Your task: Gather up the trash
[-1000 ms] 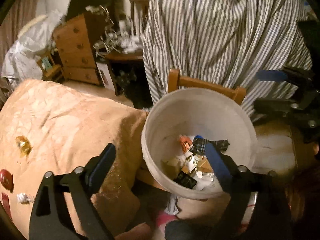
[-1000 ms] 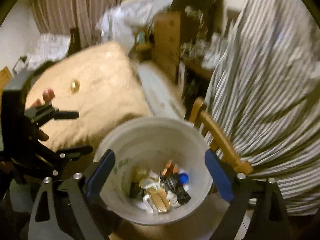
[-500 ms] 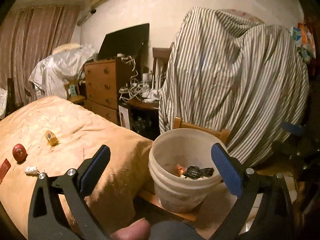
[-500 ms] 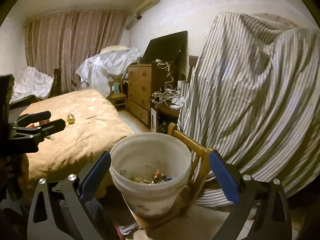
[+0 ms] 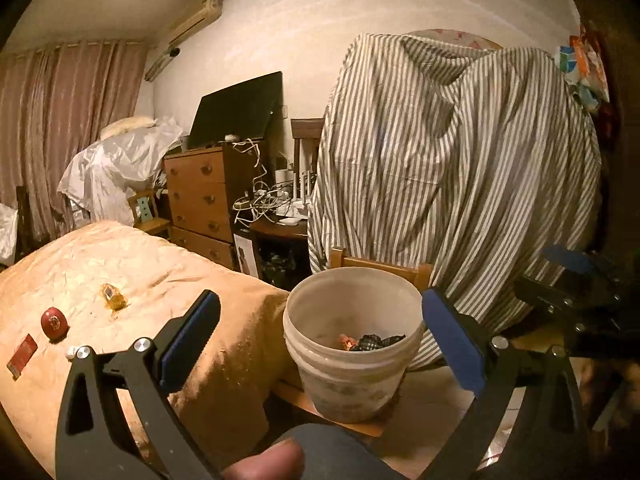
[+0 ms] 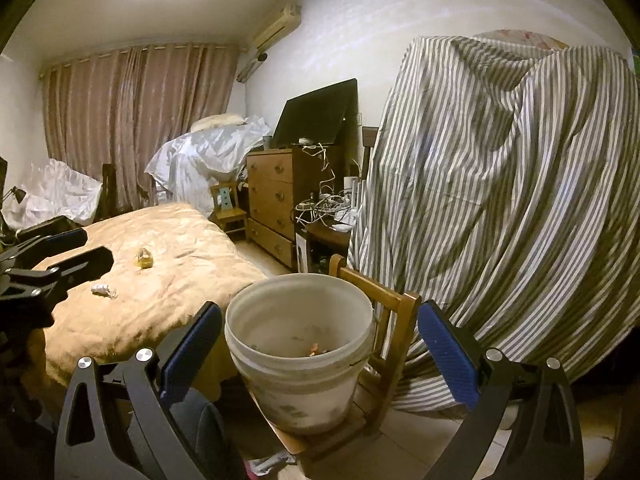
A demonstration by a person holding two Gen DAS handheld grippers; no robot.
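Your left claw [image 5: 316, 344] is spread wide and holds nothing; its blue pads [image 5: 452, 340] frame the white bucket [image 5: 352, 380], which stands on a small wooden chair [image 5: 384, 268] just beyond the tips, touching neither finger. Inside the bucket you can see collected trash: an orange scrap and a dark checked piece [image 5: 376, 340] against the far wall.

Your right claw [image 6: 320, 344] is likewise released and empty, with the same bucket [image 6: 300, 372] sitting between its fingers and a little past them.

The trash not yet gathered lies on the bed [image 5: 160, 264], to the left of the bucket. Near the bed's left edge rest a red round lid [image 5: 54, 322], a flat red wrapper [image 5: 22, 356] and a small white crumpled scrap [image 5: 71, 351] close together, the scrap just beside your left claw's left finger. A yellow clear wrapper [image 5: 112, 296] sits further in, toward the middle of the bed. None of these touches either claw.
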